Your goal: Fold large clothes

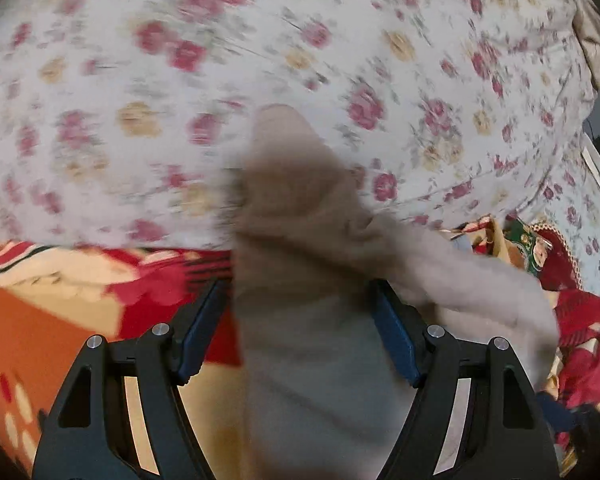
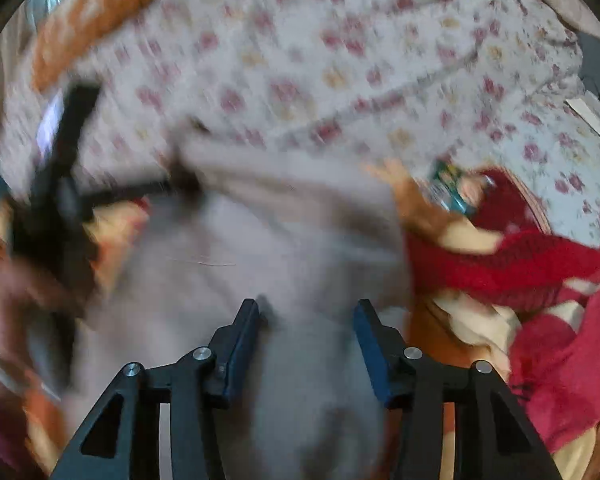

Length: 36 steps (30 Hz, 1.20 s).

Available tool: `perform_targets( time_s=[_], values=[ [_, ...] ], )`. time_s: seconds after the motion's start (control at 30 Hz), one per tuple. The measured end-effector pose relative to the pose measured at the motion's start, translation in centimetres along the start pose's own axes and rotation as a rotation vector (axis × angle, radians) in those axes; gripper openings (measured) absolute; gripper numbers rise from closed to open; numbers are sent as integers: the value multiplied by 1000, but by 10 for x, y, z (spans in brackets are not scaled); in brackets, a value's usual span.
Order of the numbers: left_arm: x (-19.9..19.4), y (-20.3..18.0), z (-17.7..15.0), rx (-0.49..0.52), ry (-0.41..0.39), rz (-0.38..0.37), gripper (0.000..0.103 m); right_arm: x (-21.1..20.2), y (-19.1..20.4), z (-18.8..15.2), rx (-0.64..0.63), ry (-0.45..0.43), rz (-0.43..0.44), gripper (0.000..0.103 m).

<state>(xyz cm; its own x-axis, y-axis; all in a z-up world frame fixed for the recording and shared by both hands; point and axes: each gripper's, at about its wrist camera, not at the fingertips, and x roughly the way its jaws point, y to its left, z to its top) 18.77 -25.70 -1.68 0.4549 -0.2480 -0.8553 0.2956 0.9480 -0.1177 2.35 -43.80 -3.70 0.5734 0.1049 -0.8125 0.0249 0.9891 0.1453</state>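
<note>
Beige garment (image 1: 300, 240) — between left gripper (image 1: 300, 300) fingers

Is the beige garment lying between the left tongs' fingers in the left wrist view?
Yes, the beige garment runs up between both blue fingers of the left tongs, which stand wide apart.

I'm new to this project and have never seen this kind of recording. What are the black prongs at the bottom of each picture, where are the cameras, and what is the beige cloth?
The black prongs are the two fingers of handheld grippers; a person holds one in each hand. Each picture comes from a fisheye camera on a gripper, looking forward along its fingers, so everything bulges. One view shows the left gripper, the other the right gripper. Both stand open, with a beige garment lying between the fingers; blur hides whether it is pinched. Beneath is a floral sheet and a red and orange blanket. A red garment lies to the right. The pictures are blurred.
</note>
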Motion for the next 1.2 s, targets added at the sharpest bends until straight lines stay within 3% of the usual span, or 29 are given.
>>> perform_targets(
  time_s=[0.1, 0.2, 0.4, 0.63, 0.7, 0.8, 0.93, 1.03, 1.1, 1.2],
  values=[
    [23, -18, 6, 43, 44, 34, 75, 19, -25, -7, 81, 25, 49, 51],
    [33, -22, 7, 51, 61, 55, 79, 25, -34, -7, 119, 22, 41, 55],
    [-17, 0, -5, 32, 38, -26, 79, -5, -42, -15, 189, -1, 85, 55],
    [-110, 10, -81, 180, -29, -126, 79, -60, -14, -37, 91, -50, 145, 55],
    [-119, 12, -110, 188, -20, -163, 79, -56, -11, -45, 72, -41, 128, 55],
    [-99, 0, -142, 213, 48, -121, 79, -46, -17, -58, 100, -1, 119, 55],
    [-80, 9, -171, 120, 37, -184, 80, -6, -23, -76, 93, 117, 111, 56],
    [-92, 13, -168, 82, 74, -224, 80, -26, -24, -72, 78, 66, 137, 56],
    [-109, 16, -165, 72, 34, -251, 80, -39, -30, -74, 100, 15, 159, 58],
    [-125, 26, -152, 53, -29, -263, 80, -44, -51, -71, 206, -30, 209, 73]
  ],
)
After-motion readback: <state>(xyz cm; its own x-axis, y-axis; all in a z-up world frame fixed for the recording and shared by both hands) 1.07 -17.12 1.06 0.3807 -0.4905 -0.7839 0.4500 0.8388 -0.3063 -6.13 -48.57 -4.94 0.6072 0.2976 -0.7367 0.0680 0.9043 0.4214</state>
